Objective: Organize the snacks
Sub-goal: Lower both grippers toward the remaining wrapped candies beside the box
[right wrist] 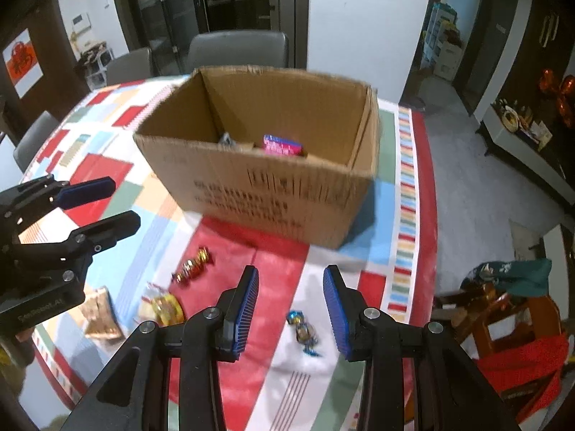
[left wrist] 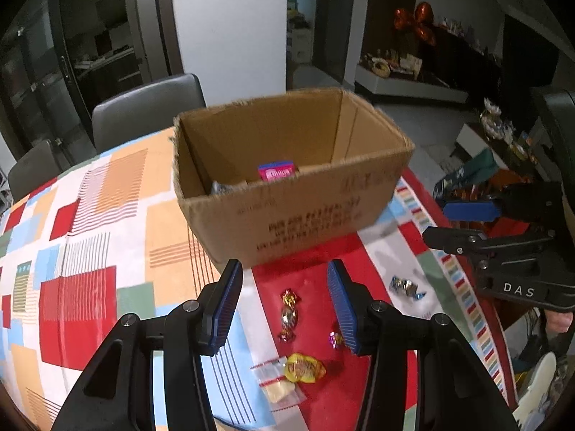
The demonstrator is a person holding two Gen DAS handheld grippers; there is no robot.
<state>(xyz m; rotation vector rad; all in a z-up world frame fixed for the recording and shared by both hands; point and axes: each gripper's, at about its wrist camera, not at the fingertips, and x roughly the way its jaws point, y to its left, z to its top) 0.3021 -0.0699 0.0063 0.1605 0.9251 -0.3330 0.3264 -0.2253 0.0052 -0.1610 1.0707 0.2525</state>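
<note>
Snacks lie loose before the box [left wrist: 287, 194] awaiting collection: a gold candy [left wrist: 289, 314] sits between the left gripper's [left wrist: 284, 309] open, empty jaws, a blue candy [right wrist: 303, 330] between the right gripper's [right wrist: 291, 312].

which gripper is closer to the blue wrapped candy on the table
Right. The right gripper hangs just above the blue candy, which shows between its open fingers. The left gripper is off to the side, over the gold and red candy.
</note>
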